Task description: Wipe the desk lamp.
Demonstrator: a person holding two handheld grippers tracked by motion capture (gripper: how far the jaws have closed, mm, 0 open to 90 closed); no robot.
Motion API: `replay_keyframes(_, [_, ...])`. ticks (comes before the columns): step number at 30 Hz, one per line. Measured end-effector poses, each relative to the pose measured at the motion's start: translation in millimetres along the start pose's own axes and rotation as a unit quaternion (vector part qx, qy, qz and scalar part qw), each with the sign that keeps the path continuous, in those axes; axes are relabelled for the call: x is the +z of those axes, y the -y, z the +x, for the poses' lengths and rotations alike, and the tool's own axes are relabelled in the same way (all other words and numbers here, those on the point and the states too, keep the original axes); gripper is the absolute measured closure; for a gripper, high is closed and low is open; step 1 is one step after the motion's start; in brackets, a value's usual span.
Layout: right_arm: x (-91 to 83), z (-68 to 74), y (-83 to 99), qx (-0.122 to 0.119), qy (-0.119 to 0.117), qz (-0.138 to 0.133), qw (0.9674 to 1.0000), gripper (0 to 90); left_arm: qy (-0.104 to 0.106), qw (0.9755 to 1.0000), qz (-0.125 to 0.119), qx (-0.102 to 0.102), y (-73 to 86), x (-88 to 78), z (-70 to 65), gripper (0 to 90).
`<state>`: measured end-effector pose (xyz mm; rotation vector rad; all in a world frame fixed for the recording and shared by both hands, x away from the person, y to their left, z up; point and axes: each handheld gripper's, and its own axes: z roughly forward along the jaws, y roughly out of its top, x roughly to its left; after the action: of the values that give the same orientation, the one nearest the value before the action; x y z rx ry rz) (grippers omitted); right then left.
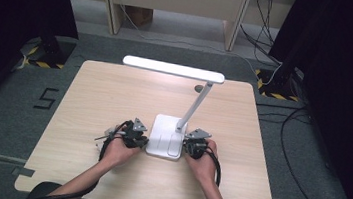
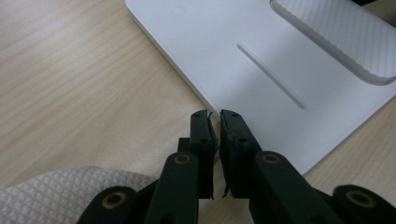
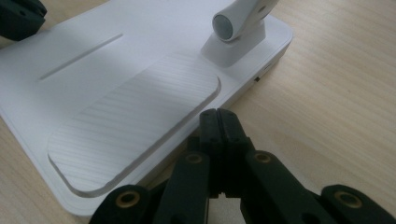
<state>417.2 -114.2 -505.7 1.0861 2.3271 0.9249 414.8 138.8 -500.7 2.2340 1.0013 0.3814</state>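
Both grippers flank lamp base (image 1: 166,137) at table (image 1: 89,94) near edge.
L gripper (image 2: 215,114): jaws nearly together, nothing pinched, tips at base's edge. R gripper (image 3: 218,113): jaws pressed together, empty, just beside base's other side.

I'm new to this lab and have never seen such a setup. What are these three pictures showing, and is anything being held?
A person sits at a light wooden table with a black two-jaw hand-held gripper in each hand. The high view looks down from above: the left hand-held gripper and the right hand-held gripper sit on either side of the flat base of a white desk lamp, whose slim arm rises to a long bar head. The other two pictures come from cameras riding on the tools, looking along their jaws. The left one's jaws are nearly closed at the base's edge; the right one's are shut beside its opposite edge. Neither holds anything.
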Motion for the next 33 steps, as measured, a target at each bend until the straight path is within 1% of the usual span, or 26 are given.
replay_keyframes(2, [0.7,-0.7,-1.4,-0.003,0.002,0.000,1.0000,90.0,-0.004,1.0000,0.003,0.004,0.7,0.5,-0.7,84.0])
replay_keyframes(4, [1.6,-1.2,-3.1,-0.004,0.003,-0.001,1.0000,90.0,-0.003,1.0000,0.005,0.001,1.2,0.4,-0.2,83.6])
replay_keyframes(6, [2.3,-2.2,-5.0,-0.006,0.004,0.000,1.0000,90.0,-0.004,0.9999,0.008,0.005,1.3,0.5,-0.5,83.6])
replay_keyframes(10, [3.3,-3.3,-6.8,-0.006,0.004,-0.002,1.0000,90.0,-0.005,1.0000,0.007,0.005,1.8,0.3,-0.7,83.8])
replay_keyframes(13, [3.9,-4.6,-7.1,-0.007,0.005,-0.003,1.0000,88.4,-0.005,1.0000,0.006,0.004,1.9,0.3,-0.2,82.7])
replay_keyframes(17, [4.1,-5.7,-6.9,-0.006,0.007,-0.002,1.0000,84.9,-0.005,1.0000,0.004,-0.003,2.1,0.1,1.8,79.5])
replay_keyframes(20, [2.5,-6.9,-6.4,-0.009,0.008,-0.003,0.9999,79.0,-0.007,0.9999,-0.008,-0.009,1.8,-4.7,3.9,74.6])
replay_keyframes(21, [1.2,-7.0,-6.1,-0.006,0.010,-0.004,0.9999,76.4,-0.010,0.9997,-0.017,-0.013,1.7,-7.6,4.6,72.0])
replay_keyframes(22, [0.0,-7.3,-5.6,-0.008,0.012,-0.005,0.9999,73.9,-0.011,0.9995,-0.027,-0.015,1.9,-10.8,5.5,69.0])
replay_keyframes(24, [-3.0,-8.0,-3.7,-0.004,0.014,-0.005,0.9999,70.4,-0.013,0.9989,-0.042,-0.013,3.4,-18.0,7.4,64.3])
replay_keyframes(25, [-4.1,-8.8,-2.3,-0.004,0.014,-0.003,0.9999,69.1,-0.010,0.9986,-0.051,-0.014,4.4,-20.8,8.0,62.0])
replay_keyframes(26, [-5.2,-9.6,-0.7,-0.005,0.015,-0.001,0.9999,68.1,-0.006,0.9983,-0.055,-0.015,5.6,-23.6,8.6,59.5])
replay_keyframes(28, [-7.4,-10.2,2.4,-0.001,0.016,0.001,0.9999,66.2,-0.007,0.9981,-0.059,-0.018,7.9,-29.4,9.5,55.8])
replay_keyframes(29, [-8.6,-10.4,3.7,0.000,0.016,0.001,0.9999,65.1,-0.005,0.9978,-0.062,-0.024,8.9,-32.0,9.7,54.1])
replay_keyframes(30, [-9.8,-10.4,4.7,0.000,0.016,0.000,0.9999,63.6,-0.003,0.9970,-0.069,-0.036,10.1,-35.5,10.4,52.6])
replay_keyframes(31, [-11.5,-10.9,5.9,-0.001,0.014,-0.003,0.9999,62.9,-0.003,0.9965,-0.073,-0.041,10.7,-37.3,10.4,51.3])
replay_keyframes(33, [-13.9,-11.4,7.2,-0.004,0.012,-0.004,0.9999,62.1,-0.007,0.9960,-0.079,-0.041,12.1,-41.7,10.6,49.4])
